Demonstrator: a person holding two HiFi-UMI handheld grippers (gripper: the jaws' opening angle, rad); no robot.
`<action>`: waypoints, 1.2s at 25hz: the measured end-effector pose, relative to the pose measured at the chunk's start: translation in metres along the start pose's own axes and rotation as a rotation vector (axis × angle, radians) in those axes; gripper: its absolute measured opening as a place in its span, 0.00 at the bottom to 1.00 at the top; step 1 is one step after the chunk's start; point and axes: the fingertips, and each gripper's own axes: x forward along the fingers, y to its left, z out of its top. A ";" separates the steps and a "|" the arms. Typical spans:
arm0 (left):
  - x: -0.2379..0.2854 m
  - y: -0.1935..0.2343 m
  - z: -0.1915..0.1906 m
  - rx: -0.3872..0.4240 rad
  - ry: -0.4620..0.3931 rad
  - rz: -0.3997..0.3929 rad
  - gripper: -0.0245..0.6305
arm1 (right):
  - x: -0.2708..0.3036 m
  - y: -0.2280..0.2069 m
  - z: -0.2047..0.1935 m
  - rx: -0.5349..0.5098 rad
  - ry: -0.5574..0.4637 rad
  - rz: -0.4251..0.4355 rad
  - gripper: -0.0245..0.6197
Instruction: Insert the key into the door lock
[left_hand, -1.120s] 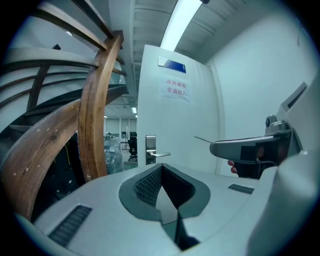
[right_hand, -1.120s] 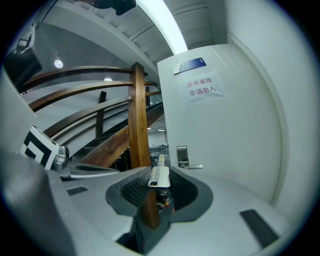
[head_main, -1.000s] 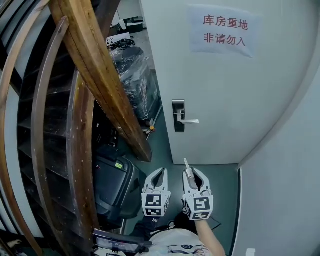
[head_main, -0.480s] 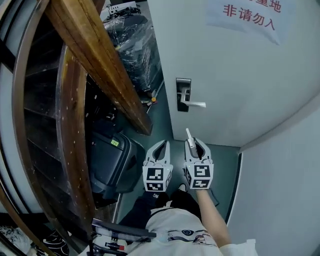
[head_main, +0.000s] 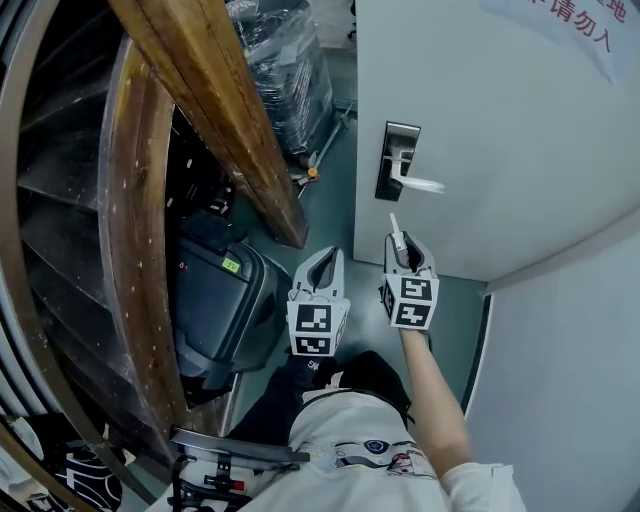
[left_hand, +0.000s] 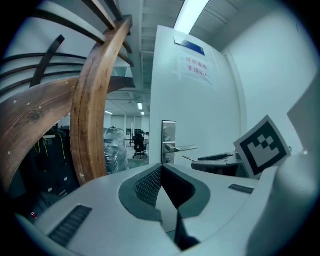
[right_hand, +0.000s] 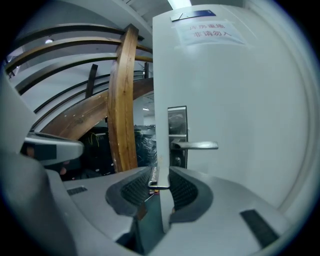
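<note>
A dark lock plate (head_main: 398, 160) with a silver lever handle (head_main: 422, 184) sits on the white door (head_main: 500, 130). My right gripper (head_main: 408, 245) is shut on a thin silver key (head_main: 396, 228), which points up just below the handle, apart from the lock. In the right gripper view the key (right_hand: 161, 170) stands between the pads (right_hand: 182, 189), in line with the lock plate (right_hand: 177, 132). Left of it, my left gripper (head_main: 330, 258) is lower and shut on nothing. From the left gripper view (left_hand: 161, 167) the lock plate (left_hand: 168, 142) lies ahead.
A curved wooden stair rail (head_main: 215, 110) leans close on the left. Beneath it lies a black case (head_main: 215, 310), and a plastic-wrapped stack (head_main: 290, 60) stands farther back. A white wall (head_main: 570, 380) closes the right side. A paper sign (head_main: 570, 25) hangs on the door.
The view has drawn closer to the door. Both grippers have moved forward, and the right one has carried the key up to just under the handle.
</note>
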 end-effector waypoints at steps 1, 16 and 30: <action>0.003 0.004 -0.005 0.002 -0.002 -0.003 0.05 | 0.010 -0.003 -0.004 0.000 0.001 -0.009 0.22; 0.033 0.044 -0.076 -0.039 0.013 -0.001 0.05 | 0.116 -0.047 -0.027 -0.032 0.021 -0.097 0.22; 0.043 0.058 -0.086 -0.069 0.028 0.020 0.05 | 0.136 -0.054 -0.027 -0.002 0.051 -0.103 0.22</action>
